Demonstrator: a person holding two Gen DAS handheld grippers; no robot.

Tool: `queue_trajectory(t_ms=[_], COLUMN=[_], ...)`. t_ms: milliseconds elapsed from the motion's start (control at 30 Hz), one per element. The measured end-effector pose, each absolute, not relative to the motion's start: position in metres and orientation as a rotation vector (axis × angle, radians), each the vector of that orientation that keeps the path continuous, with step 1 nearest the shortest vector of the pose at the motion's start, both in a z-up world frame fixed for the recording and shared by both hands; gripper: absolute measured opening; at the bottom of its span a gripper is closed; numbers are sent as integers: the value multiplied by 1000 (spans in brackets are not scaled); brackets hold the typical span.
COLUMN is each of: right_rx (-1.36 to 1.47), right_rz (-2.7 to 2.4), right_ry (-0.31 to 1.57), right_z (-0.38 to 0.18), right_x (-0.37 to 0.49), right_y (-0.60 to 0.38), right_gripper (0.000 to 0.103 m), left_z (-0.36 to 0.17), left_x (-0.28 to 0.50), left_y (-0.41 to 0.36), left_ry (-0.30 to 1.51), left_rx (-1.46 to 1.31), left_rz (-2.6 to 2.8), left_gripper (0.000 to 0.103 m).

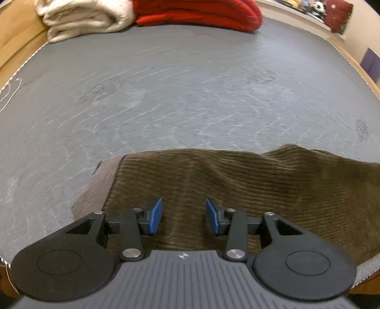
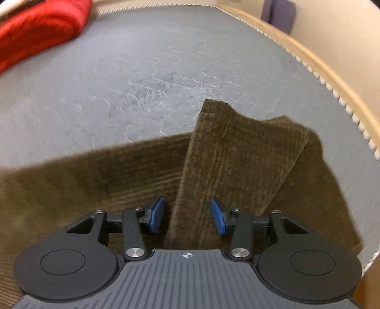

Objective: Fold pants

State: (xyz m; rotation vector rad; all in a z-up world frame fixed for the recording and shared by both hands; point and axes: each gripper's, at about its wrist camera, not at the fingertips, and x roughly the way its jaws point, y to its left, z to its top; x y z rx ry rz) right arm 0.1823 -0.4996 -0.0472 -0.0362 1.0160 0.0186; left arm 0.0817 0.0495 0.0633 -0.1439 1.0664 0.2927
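Waistband (image 1: pixel 97 187) shows left only — folded leg (image 2: pixel 228 166) right.

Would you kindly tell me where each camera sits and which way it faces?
Left wrist: behind the open left tongs, low over the brown corduroy pants, facing the folded cream blanket.
Right wrist: behind the open right tongs, over a folded-back pant leg.
Shared: pants, grey mat, red blanket.

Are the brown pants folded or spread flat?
Partly folded: on the pants, one leg lies doubled back across the rest.
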Motion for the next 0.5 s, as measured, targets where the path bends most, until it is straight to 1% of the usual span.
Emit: queue_trajectory(t_ms=[33,67,167,267,333,400,433,500], right_rx=[-39,-19,108,387,542,583,633,761], right_rz=[16,11,-72,-214,-312,-376,-365,-313], right_ry=[1003,988,905,874,912,976,1006,1009], right_z=[-46,-42,-21,-11,-20,-34,-43,-56], right_x=[180,178,165,136,114,100,95,92], right_y=[-503,-508,-539,-596,-625,-640,-648,-662], right_gripper=[16,7,7,6,5,5,10,10], left_z=[63,63,59,56,53,52,50,46], left_x=[84,85,89,94,98,100,101,103], left_y=[46,42,26,13,4,-3,-5,-12], left_ry=[1067,1067,1076,1082,1087,1096,1101,1121], left_rx=[-143,-142,-131,-118,-109,-99,-96,-93], left_rz=[285,277,251,219,197,177,171,147], left_gripper=[45,45,45,45,45,45,45,46])
